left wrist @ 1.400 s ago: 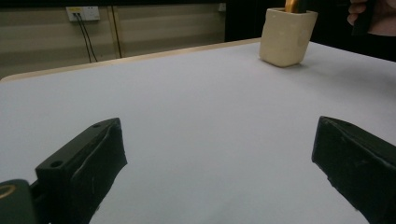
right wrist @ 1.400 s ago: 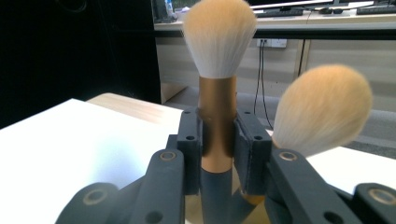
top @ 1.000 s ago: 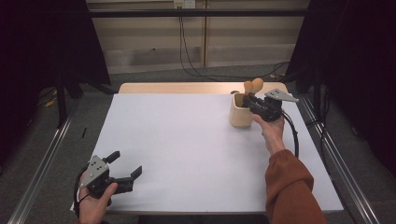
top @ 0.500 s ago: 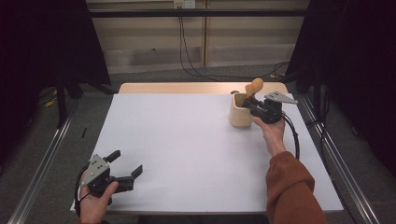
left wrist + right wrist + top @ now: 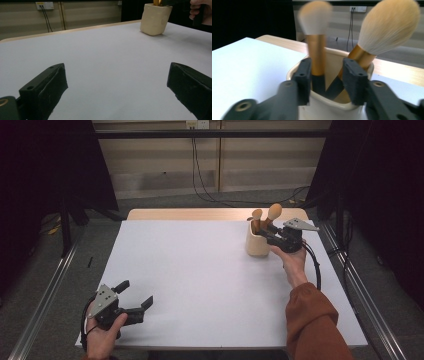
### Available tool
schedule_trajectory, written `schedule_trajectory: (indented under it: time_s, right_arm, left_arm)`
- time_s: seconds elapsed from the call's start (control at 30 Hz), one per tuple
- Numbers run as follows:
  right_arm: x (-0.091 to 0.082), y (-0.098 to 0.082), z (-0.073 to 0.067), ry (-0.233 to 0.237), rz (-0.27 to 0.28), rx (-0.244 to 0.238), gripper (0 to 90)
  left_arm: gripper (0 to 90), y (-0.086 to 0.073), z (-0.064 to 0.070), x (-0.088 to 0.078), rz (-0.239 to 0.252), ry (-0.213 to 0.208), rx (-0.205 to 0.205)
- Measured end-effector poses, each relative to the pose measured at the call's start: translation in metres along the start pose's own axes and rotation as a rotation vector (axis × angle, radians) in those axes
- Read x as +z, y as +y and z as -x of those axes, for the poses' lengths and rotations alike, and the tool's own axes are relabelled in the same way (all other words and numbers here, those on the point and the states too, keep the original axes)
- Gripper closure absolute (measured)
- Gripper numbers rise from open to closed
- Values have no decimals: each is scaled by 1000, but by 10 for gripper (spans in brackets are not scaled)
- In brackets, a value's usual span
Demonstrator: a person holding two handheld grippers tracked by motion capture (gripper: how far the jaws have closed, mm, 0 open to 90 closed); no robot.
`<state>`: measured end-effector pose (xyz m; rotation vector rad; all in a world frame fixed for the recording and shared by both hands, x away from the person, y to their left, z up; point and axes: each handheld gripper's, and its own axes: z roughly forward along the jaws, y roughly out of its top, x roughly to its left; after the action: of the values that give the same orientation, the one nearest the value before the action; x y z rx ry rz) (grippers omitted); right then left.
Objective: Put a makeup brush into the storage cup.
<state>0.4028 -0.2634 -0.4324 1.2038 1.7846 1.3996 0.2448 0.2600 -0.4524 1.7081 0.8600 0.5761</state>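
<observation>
There is one white desk point(image 5: 210, 280), and a person holds two grippers over it, one in each hand. There is one cream cup point(image 5: 257, 244) on the desk, far back on the right side. Two brushes stand in the cup with their soft tips up. One brush point(image 5: 317, 45) is on the left in the right gripper view and looks blurry. The other brush point(image 5: 382, 32) has a big fluffy tip and leans to the right.

The right gripper point(image 5: 270, 236) is at the cup, held by the right hand point(image 5: 292, 262), which has an orange sleeve point(image 5: 315, 320). Its jaws reach over the rim of the cup. They are partly open, one on each side of the blurry brush's handle. I cannot tell if they touch it.

The left gripper point(image 5: 135, 297) is near the front left corner of the desk, well apart from the cup. Its jaws are wide open and hold nothing. The left hand point(image 5: 102, 335) holds it low over the desk.
</observation>
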Motion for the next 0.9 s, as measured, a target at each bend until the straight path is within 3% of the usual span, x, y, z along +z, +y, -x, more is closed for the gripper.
schedule_trajectory:
  time_s: [0.07, 0.53, 0.8, 0.9]
  right_arm:
    - [-1, 0, -1, -1, -3, -1, 568]
    - [-12, 8, -5, 1, -9, 13, 237]
    - [-22, 8, -7, -6, -21, 76, 57]
    - [-25, 6, -8, -10, -23, 67, 27]
  left_arm:
    - [25, 0, 0, 1, -1, -3, 0]
    - [25, 0, 1, 0, 6, -9, 0]
    - [25, 0, 2, -2, 7, -11, 11]
    - [26, 0, 1, -2, 7, -8, 8]
